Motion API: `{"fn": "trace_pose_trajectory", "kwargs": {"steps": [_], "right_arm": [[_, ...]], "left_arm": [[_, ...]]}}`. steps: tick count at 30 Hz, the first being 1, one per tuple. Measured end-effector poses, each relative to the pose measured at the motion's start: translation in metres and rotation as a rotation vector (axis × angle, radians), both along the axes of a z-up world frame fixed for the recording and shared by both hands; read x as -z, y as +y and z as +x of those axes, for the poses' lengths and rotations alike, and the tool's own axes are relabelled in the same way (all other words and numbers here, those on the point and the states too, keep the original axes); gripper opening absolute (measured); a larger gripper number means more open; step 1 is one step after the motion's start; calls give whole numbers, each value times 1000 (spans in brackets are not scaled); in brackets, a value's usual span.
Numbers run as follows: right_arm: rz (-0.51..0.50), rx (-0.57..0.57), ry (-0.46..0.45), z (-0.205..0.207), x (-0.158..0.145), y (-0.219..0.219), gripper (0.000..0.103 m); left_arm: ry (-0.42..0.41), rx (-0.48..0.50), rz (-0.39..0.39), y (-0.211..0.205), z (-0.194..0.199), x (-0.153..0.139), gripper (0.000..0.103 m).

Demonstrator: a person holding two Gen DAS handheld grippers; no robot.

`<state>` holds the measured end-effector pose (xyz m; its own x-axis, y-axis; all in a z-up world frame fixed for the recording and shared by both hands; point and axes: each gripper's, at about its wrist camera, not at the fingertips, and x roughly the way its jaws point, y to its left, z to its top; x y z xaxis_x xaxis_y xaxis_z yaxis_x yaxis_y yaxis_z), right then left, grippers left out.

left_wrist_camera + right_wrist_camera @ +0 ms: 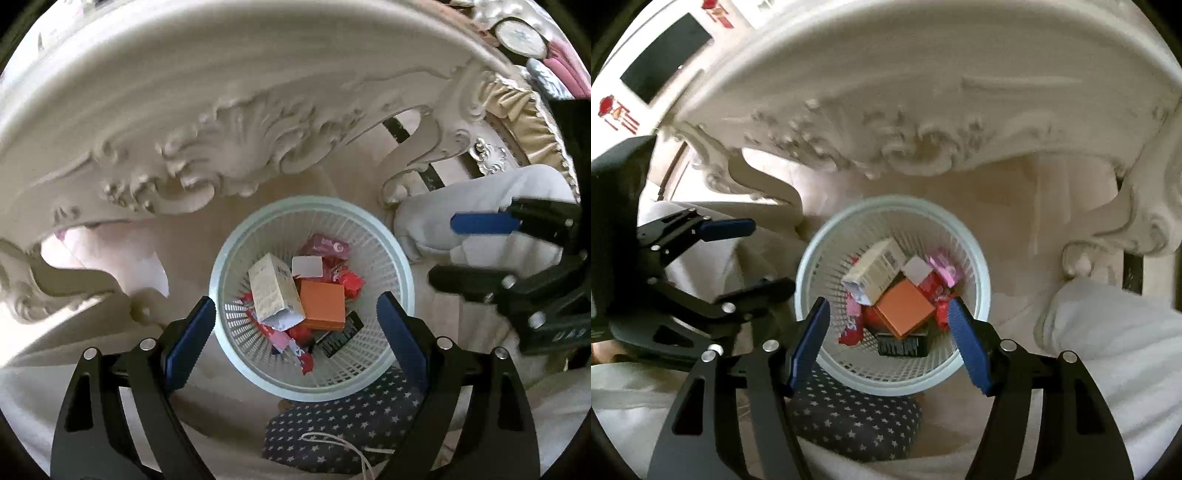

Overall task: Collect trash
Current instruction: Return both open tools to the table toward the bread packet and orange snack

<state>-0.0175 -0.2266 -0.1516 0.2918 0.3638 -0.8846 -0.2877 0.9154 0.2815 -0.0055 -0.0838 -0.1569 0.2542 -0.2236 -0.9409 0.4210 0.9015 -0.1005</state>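
Trash: an orange box (322, 305), a cream carton (275, 291) with its end torn open, a small white card (307, 266), red and pink wrappers (325, 246) and a black printed packet (338, 338) all lie piled in the bottom of the basket.
Basket: a round white mesh wastebasket (384, 258) stands on the pale floor, seen from almost straight above in both wrist views (its rim looks pale blue-white).
Left gripper (295, 336): hovers over the basket, jaws spread wide with nothing between the blue pads; the basket's opening shows in the gap.
Right gripper (890, 339): also above the basket, jaws wide and holding nothing; in the left wrist view it juts in from the right edge.
Cushion: a dark star-patterned cushion (857, 424) lies against the basket's near side.
Table: a cream table with carved scrollwork (236, 147) arches over the far side of the basket.
White cloth (1115, 332): bunched to the right of the basket.
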Motion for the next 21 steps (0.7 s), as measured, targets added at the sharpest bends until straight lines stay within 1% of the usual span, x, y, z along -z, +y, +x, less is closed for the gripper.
{"fn": "trace_pose_trajectory", "kwargs": {"steps": [4,6,7,8,9,10,11,13,15,17,18,21], "right_arm": [[73,10,-70,-5,-40,-10,63],[92,35,-131,1,-64,-16,63],[93,48,-174,6,-78,-19,63],[95,56,-205,10,-87,-21,63],[105,66,-256,16,-102,-24,63],[115,76,-299,24,-115,-27,63],[116,98,-349,36,-128,-29,63],[108,152,-406,57,-143,-31,63],[118,187,-449,80,-155,-33,63],[132,199,-474,106,-162,-33,63],[132,214,-475,124,-166,-33,63],[152,220,-460,170,-175,-36,63]], "left_arm": [[-25,23,-31,4,-9,-25,87],[-5,34,-78,6,-11,-45,87],[-2,42,-120,8,-12,-57,87],[-20,53,-178,11,-11,-77,87],[-54,58,-222,14,-9,-97,87],[-97,59,-248,17,-6,-114,87],[-131,57,-256,20,-2,-126,87],[-246,39,-247,26,21,-151,87],[-347,-4,-192,29,50,-161,87],[-398,-63,-138,32,93,-166,87],[-416,-85,-127,33,118,-168,87],[-485,-103,-51,27,177,-172,87]]}}
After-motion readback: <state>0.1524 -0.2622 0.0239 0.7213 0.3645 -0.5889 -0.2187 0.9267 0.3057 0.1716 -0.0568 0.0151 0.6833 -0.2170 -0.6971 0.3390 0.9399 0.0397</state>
